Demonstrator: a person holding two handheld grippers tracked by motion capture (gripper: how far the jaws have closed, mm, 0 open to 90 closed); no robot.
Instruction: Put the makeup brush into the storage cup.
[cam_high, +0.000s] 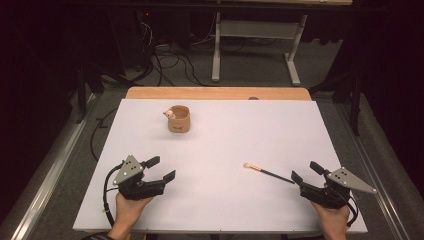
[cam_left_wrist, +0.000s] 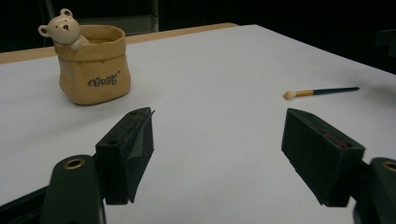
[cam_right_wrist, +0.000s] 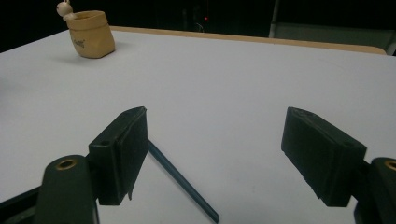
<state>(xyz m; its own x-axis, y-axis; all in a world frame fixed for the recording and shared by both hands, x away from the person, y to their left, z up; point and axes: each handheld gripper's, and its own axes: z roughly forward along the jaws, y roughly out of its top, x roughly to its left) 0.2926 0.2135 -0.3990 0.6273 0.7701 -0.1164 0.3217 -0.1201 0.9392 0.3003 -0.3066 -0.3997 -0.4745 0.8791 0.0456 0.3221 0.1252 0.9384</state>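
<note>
Brush (cam_high: 268, 173) lying flat on white sheet (cam_high: 235, 125), toward near right corner, pale tip pointing to the middle, dark handle end just beside right gripper (cam_high: 305, 172). Tan pot (cam_high: 179, 119) with small bear (cam_high: 170, 114) on its rim, upright near far edge, left of centre. Left gripper (cam_high: 162, 168) over near left corner, jaws wide, holding nothing. Right gripper jaws wide too, handle passing by one jaw, not clamped.
</note>
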